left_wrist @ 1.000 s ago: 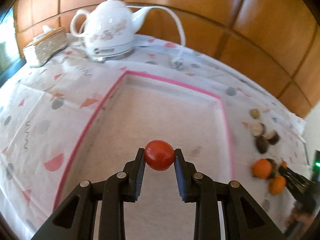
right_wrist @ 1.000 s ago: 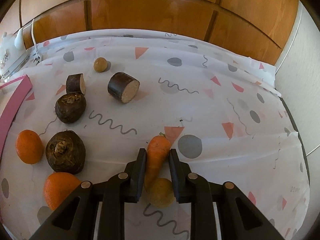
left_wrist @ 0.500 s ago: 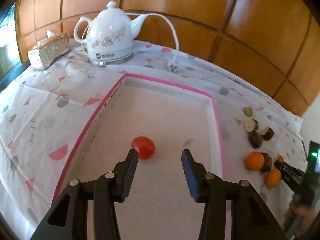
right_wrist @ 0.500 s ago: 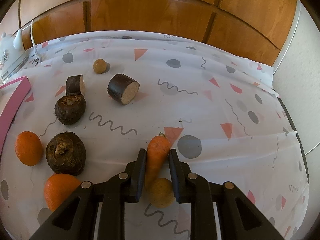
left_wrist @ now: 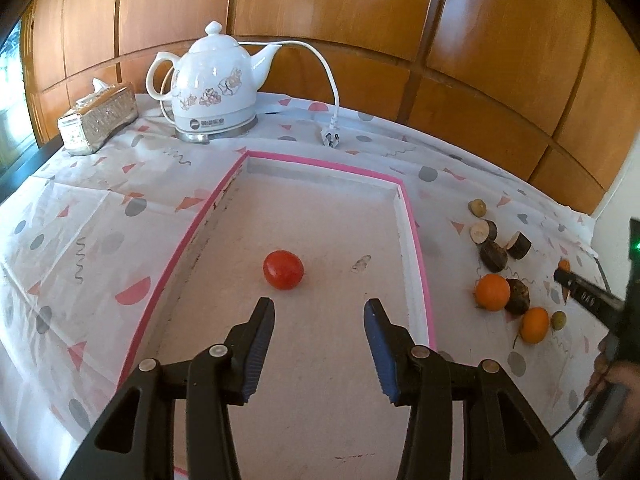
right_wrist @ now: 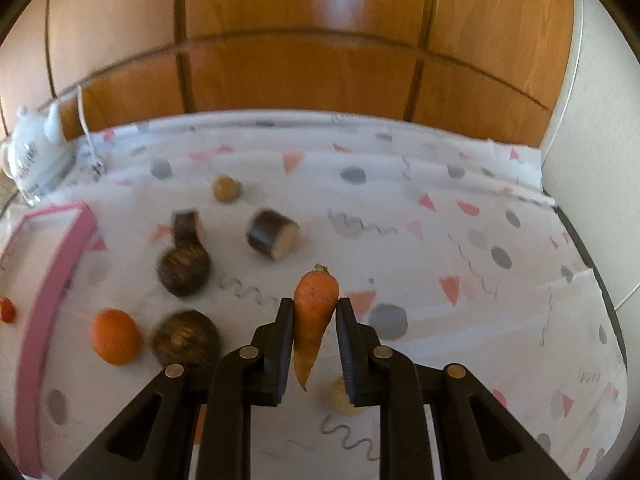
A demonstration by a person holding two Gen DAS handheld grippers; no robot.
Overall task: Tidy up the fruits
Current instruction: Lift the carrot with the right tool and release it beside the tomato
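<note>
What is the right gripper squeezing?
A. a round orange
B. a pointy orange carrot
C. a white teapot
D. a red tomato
B: the pointy orange carrot sits clamped between the right gripper fingers, lifted off the patterned tablecloth.

R gripper (right_wrist: 311, 334) clamps carrot (right_wrist: 314, 312) above tablecloth (right_wrist: 440, 264).

Wall (left_wrist: 320, 8) behind the kettle (left_wrist: 212, 84) is glossy varnished wood panels. The kettle itself looks like shiny glazed ceramic on a metal base. Under it the cloth (left_wrist: 80, 216) is thin, matt and creased. Tray (left_wrist: 416, 248) in front of the kettle has a dull, scuffed floor. Tomato (left_wrist: 283, 269) is smooth and glossy, carrot (right_wrist: 314, 312) matt, slightly rough.
</note>
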